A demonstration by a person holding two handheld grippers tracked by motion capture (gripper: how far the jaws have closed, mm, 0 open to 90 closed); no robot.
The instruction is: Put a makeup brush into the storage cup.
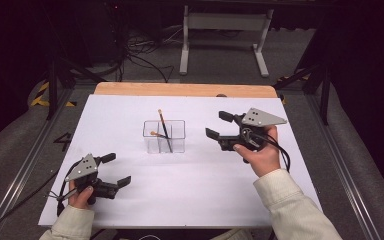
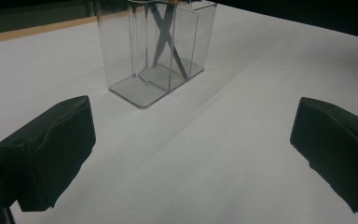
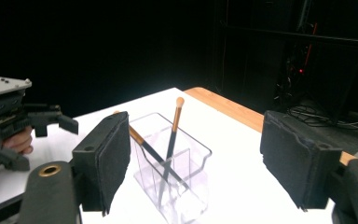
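With jaws apart and empty, the right gripper (image 1: pixel 219 125) hangs just right of the clear holder (image 1: pixel 164 136), where a careless nudge could tip its two crossed brushes (image 1: pixel 163 131); the left gripper (image 1: pixel 116 168), also spread, waits near-left.

Count: 1 clear holder (image 1: pixel 178 145) with 2 brushes (image 1: pixel 163 128) crossed inside it, both black-shafted with orange ends. 2 grippers: left gripper (image 1: pixel 119 170), right gripper (image 1: pixel 216 125), 2 black jaws each. 1 white table (image 1: pixel 190 190), 1 wooden strip (image 1: pixel 185 90) at its far edge.
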